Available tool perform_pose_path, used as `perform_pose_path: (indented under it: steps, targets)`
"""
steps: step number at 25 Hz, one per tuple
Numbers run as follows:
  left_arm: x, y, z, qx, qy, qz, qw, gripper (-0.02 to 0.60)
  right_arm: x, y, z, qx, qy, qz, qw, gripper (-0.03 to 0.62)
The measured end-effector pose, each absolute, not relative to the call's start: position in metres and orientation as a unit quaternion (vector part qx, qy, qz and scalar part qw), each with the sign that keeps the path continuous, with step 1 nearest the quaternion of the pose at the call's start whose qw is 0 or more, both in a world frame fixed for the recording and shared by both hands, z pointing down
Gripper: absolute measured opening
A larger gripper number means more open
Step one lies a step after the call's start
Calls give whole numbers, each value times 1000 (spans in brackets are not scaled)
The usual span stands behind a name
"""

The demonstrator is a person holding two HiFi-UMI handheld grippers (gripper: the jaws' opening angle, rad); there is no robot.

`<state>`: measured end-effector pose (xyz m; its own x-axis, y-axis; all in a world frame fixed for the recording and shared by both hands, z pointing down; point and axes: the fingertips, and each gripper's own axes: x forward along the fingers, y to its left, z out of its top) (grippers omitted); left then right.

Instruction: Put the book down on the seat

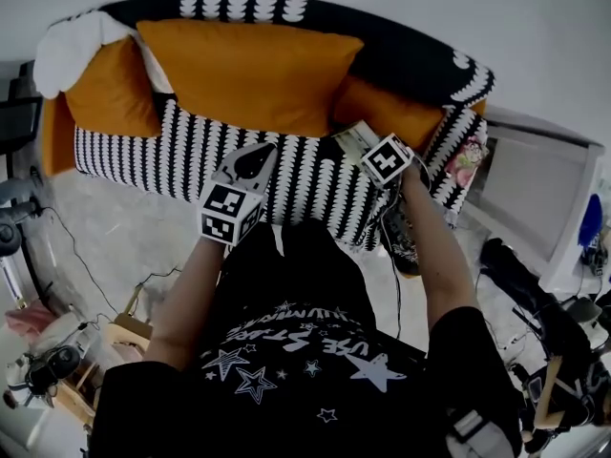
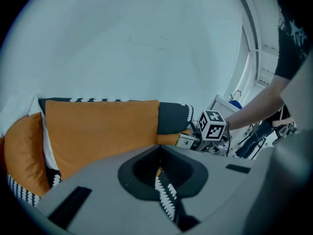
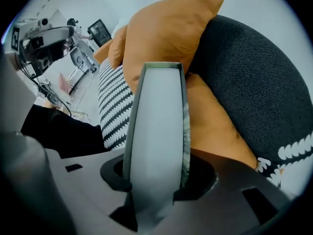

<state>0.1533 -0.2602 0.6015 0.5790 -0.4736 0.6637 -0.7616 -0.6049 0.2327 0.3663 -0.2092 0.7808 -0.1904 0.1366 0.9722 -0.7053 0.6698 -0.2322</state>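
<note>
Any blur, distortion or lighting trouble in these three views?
Head view: strong fisheye bend, soft even light, black-and-white patterned sofa sharp. Left gripper view: dark round vignette, its grey jaws soft near the lens. Right gripper view: pale-paged book between the jaws fills the middle, out of focus.

Ahead of you, a black-and-white patterned sofa (image 1: pixel 181 160) with orange cushions (image 1: pixel 248 70) spans the upper frame against a plain pale wall (image 1: pixel 544 17). Grey floor (image 1: pixel 105 222) shows at left. At right stands what looks like a white cabinet (image 1: pixel 535 194).
</note>
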Motion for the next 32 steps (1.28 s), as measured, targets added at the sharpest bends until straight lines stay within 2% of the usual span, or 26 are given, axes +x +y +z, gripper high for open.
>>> perform_pose_path:
  steps: [8,13,22,32]
  targets:
    - [146,-257,605,844,-372,281,264,8,365,-240,781,245,-718,306,575,193]
    - [148,-259,602,845,-373,278,266,8,385,-273,766,315,-723,283,546,235]
    - [142,-259,587,847,-385,264,255,8,415,-306,730,400,-723,205,525,244]
    - [129,-253,556,861,-385,237,235,8,379,-280,680,447,-734,223,460,242]
